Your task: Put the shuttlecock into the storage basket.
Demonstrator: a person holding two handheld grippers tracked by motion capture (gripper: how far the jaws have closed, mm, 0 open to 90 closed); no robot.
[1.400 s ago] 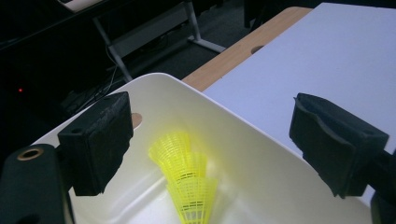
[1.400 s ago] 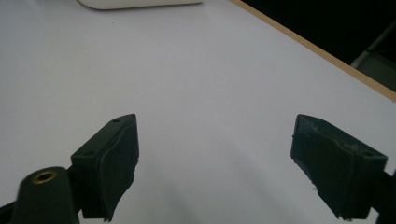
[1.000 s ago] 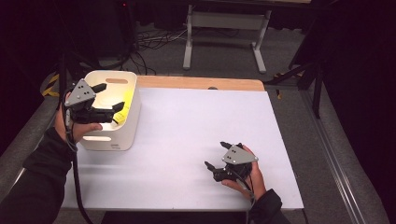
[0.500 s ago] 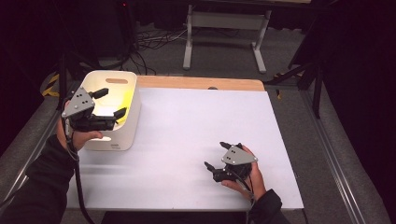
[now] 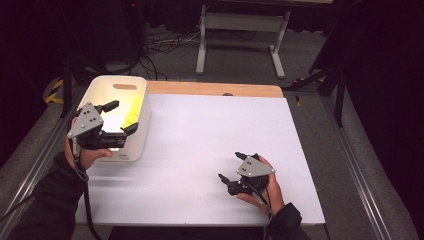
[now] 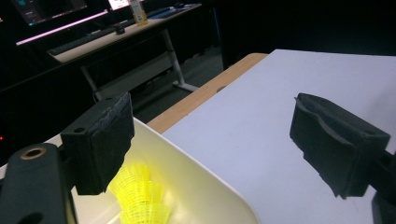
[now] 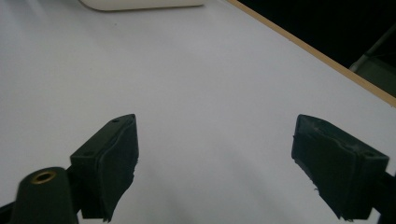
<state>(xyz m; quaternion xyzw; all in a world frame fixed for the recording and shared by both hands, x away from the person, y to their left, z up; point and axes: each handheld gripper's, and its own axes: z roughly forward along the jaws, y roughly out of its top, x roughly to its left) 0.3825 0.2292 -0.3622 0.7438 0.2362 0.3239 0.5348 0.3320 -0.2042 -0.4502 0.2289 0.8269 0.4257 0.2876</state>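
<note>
Since a second ago the left hand has drawn back toward the person and sunk a little, from over the far half of the bin to its near end, while the right hand has kept its place.

Largest first: the tabletop (image 5: 210, 140), white with a wooden strip along its far edge, carries a white bin (image 5: 141, 100) at its left side. Inside the bin lie yellow shuttlecocks (image 6: 140, 198), nested in a short stack against the wall; from above they show as a yellow patch (image 5: 133, 111) by the bin's right wall.

The left tongs (image 5: 121, 117) hang over the bin's near end with jaws wide apart and nothing between them; in the left gripper view one jaw stands over the bin, just above the shuttlecocks, and the other over the bare tabletop beyond the rim. The right tongs (image 5: 231, 166) rest low over the tabletop near the front right, also wide and empty.

The step in hand looks like a reach for the shuttlecocks. To do it well, the left tongs should bring both jaws inside the rim, straddle the skirt of the top shuttlecock rather than the whole stack, and close gently, since the mesh will likely crush or spring away.
</note>
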